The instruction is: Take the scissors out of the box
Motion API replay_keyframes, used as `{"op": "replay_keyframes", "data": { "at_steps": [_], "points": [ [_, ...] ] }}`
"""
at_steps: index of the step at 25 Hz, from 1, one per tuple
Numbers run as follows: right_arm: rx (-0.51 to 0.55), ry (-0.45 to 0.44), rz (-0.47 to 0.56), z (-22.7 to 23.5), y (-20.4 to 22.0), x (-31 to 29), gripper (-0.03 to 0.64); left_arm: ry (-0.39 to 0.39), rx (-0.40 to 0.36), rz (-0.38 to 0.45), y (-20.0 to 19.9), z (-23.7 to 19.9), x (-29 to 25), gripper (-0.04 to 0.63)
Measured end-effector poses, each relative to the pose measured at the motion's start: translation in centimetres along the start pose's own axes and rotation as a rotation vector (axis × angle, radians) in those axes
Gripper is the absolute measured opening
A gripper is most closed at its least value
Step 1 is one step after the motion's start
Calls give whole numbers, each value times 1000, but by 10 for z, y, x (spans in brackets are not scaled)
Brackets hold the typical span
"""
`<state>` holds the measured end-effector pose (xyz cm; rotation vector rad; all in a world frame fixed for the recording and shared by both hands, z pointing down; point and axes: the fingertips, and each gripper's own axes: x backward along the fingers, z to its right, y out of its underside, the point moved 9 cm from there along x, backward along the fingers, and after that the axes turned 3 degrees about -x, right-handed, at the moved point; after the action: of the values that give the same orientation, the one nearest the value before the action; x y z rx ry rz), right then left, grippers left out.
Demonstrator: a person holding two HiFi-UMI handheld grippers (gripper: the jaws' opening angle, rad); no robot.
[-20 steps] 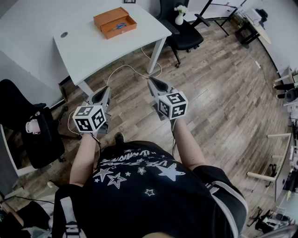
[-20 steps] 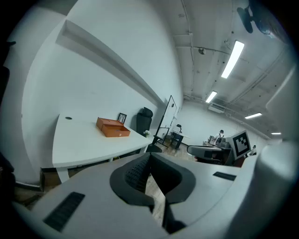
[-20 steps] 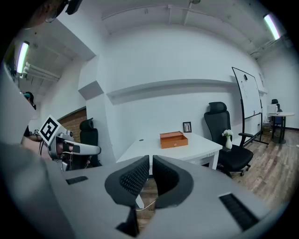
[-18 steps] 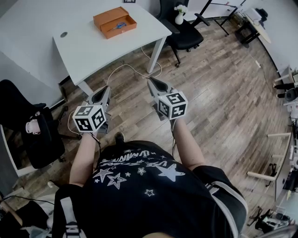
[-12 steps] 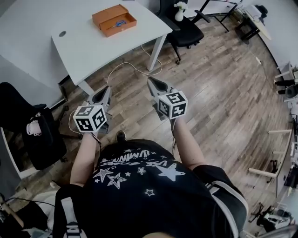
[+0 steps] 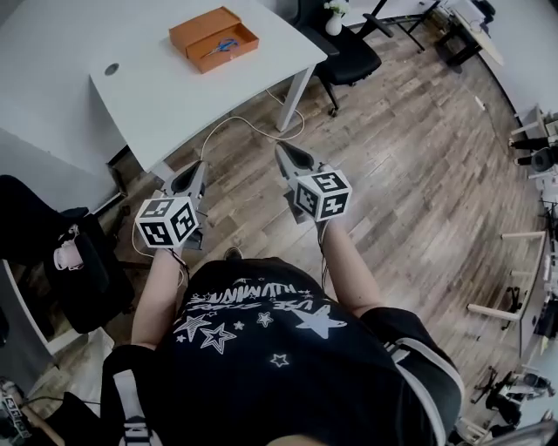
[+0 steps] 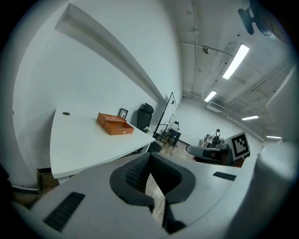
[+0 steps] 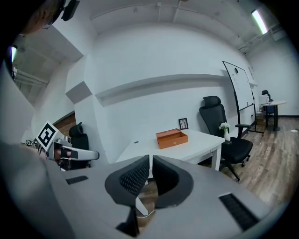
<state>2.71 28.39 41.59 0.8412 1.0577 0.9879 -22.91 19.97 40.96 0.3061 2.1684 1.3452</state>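
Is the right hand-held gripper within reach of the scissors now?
Probably not yet: the right hand-held gripper hangs over the floor, short of the table. The box is open; nothing blocks the scissors.

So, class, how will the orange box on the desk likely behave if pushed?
The orange box looks like thin card, probably light, so it may slide on the smooth desk. Low and flat, it seems unlikely to tip. The scissors inside may shift.

I count one table, one box, one scissors, one vase, two chairs.
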Motion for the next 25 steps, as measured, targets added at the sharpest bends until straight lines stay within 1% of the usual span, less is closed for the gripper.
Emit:
{"op": "replay_keyframes", "data": {
  "at_steps": [3,7,13,15,16,20,25],
  "points": [
    [-20,33,20,-7,-3,-19,51,13,11,4,-7,-22,1,18],
    [-96,81,53,-14,-2,-37,52,29,19,-9,-10,-51,1,18],
    [-97,123,33,-16,-1,-59,60,41,34,-23,-15,-79,-6,18],
    [-106,127,33,-12,-3,-67,123,43,40,-25,-17,-85,-11,18],
    [-110,128,33,-10,-4,-71,137,43,42,-27,-18,-88,-14,18],
    [-114,124,16,3,-5,-94,169,33,56,-30,-18,-101,-30,18],
    [-120,97,-21,32,-9,-136,204,-8,70,-28,-23,-120,-59,18]
  ]
}}
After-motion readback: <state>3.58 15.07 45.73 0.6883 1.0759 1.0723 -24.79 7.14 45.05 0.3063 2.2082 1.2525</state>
